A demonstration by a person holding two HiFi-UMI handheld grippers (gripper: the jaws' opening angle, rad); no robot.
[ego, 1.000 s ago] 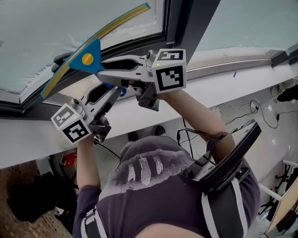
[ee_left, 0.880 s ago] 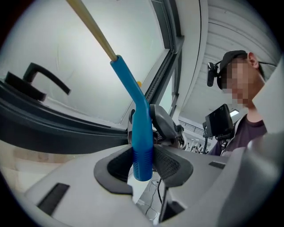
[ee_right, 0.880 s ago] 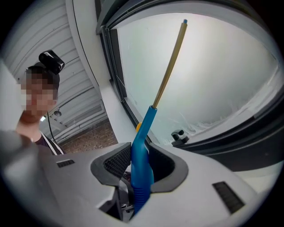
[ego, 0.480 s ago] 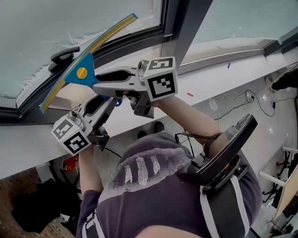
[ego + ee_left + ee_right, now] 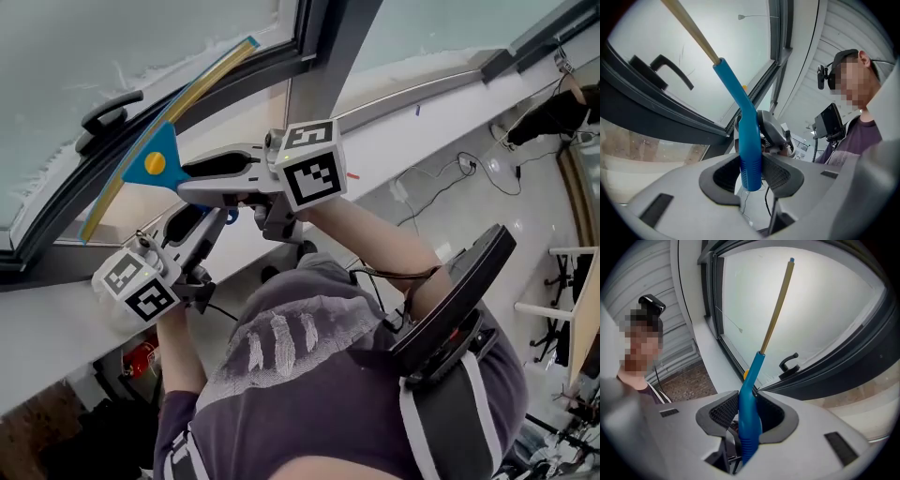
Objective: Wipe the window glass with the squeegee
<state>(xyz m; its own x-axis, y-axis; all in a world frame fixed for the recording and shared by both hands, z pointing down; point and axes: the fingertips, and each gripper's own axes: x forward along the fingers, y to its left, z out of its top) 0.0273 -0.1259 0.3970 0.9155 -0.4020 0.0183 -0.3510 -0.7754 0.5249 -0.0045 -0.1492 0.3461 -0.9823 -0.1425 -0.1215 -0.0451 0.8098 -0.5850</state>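
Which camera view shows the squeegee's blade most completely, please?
The head view: the blade of the squeegee shows full length. The right gripper view shows it edge-on as a thin strip; the left gripper view cuts it off at the picture's top.

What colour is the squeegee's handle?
Blue; the squeegee handle shows best in the left gripper view.
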